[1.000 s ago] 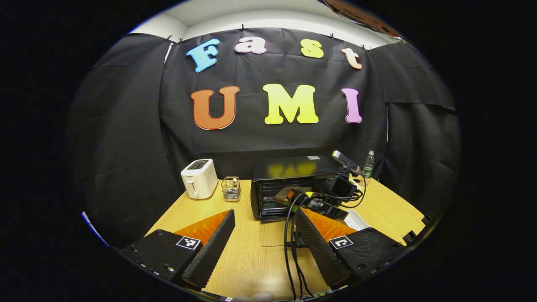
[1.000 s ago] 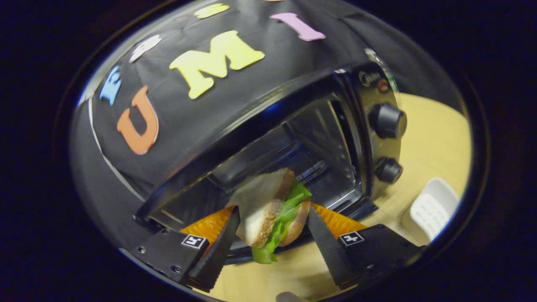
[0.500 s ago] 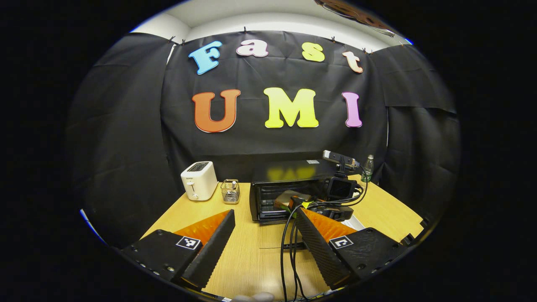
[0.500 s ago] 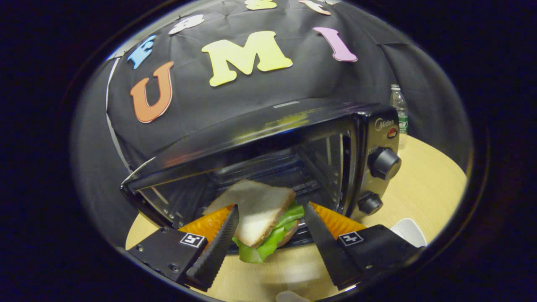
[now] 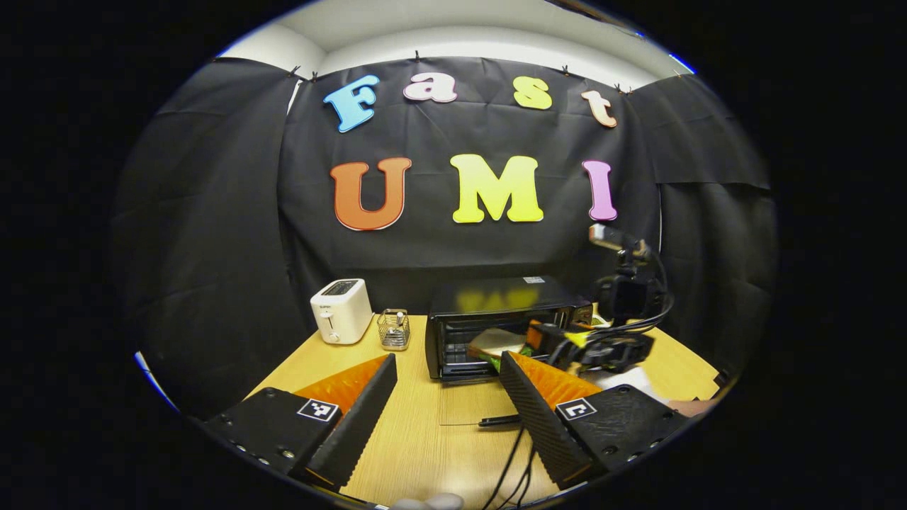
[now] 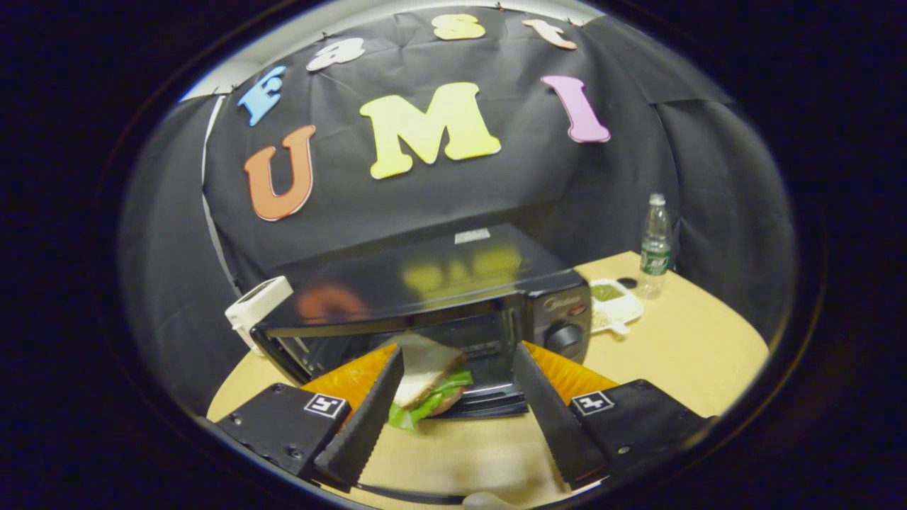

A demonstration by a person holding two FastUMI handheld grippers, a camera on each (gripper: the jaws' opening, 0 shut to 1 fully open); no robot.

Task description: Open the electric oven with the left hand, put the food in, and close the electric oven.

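Item: sandwich [image 6: 425, 382], two slices of pale bread with a browned crust edge and a frill of green lettuce spilling from the lower side; sits tilted at the mouth of the electric oven [image 6: 432, 312], on its let-down door or front ledge, which of the two cannot be told. Handling, as judged: light, soft, easily crushed or sheared apart, lettuce liable to slide out; best taken across the two bread faces near the middle, with gentle pressure, and kept level. Oven: black box, glossy top, knob on the right-hand panel, cavity open toward the table [image 6: 680, 354] edge. Right gripper [image 6: 459, 386]: black serrated fingers spread wide, flanking the sandwich without pressing on it; whether either finger touches it cannot be told. Left gripper [image 5: 448, 397]: fingers wide, holding nothing, well back from the oven [image 5: 506, 322] over bare wood, the sandwich [image 5: 496, 343] visible at the oven front. Nearby: white toaster [image 5: 341, 310], small wire basket [image 5: 394, 329], plastic bottle [image 6: 655, 244].
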